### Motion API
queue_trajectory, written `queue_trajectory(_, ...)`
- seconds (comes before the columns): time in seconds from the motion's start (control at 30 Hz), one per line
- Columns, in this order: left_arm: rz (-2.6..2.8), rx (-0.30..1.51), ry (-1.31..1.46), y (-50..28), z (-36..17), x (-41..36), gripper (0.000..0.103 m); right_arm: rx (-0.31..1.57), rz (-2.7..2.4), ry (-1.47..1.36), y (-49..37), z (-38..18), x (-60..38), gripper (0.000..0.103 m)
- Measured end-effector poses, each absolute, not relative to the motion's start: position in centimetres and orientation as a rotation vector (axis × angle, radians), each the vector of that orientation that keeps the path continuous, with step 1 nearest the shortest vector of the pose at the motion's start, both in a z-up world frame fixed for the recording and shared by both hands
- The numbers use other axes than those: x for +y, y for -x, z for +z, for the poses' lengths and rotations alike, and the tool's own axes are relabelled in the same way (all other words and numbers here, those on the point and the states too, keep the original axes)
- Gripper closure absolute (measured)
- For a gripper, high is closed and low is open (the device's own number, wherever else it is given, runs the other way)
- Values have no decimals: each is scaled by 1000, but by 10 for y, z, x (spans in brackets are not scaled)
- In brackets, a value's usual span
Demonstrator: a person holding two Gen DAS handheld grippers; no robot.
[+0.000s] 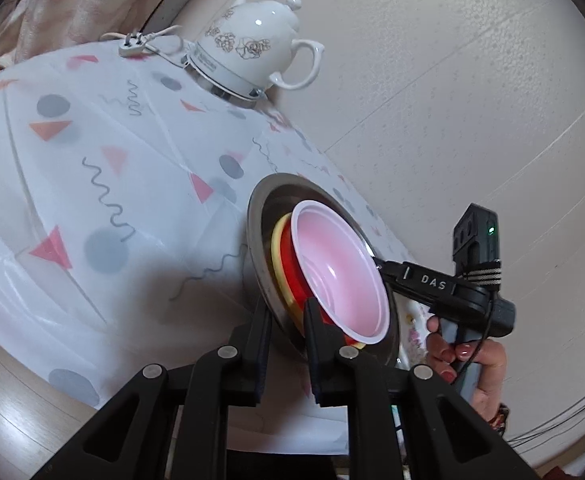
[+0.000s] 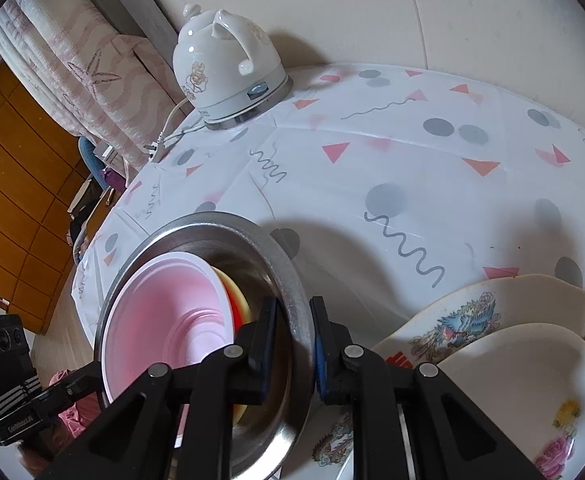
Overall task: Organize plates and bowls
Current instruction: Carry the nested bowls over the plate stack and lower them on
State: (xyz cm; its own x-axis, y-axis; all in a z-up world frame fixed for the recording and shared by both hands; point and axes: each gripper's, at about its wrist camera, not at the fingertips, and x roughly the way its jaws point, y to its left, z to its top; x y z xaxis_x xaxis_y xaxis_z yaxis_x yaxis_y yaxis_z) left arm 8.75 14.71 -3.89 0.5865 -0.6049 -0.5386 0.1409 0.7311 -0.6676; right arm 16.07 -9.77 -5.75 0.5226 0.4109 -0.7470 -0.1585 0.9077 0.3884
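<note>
Both grippers, left (image 1: pixel 288 344) and right (image 2: pixel 294 350), clamp opposite rims of steel bowl (image 2: pixel 288 292) holding nested pink bowl (image 2: pixel 164 312), tilted above tablecloth (image 2: pixel 372 152).

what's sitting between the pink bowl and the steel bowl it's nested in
A red bowl and a yellow bowl are nested between the pink bowl and the steel bowl, clearest in the left wrist view.

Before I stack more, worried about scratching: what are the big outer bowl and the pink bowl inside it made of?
The outer bowl looks like stainless steel: grey and shiny. The pink bowl looks like thin plastic: glossy and translucent, though that is less sure.
</note>
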Motion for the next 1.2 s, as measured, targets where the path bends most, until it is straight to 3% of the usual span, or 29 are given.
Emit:
queue_trajectory(0.6, -454, 733, 631, -98, -30, 138, 88, 828, 325, -313, -138, -24, -110, 86)
queue_trajectory(0.93, -605, 679, 550, -101, 5, 80, 88, 674, 223, -385, -72, 10, -173, 86)
queue_trajectory(1.2, -692, 702, 485, -101, 11, 25, 88, 641, 119, -455, -30, 6, -227, 86)
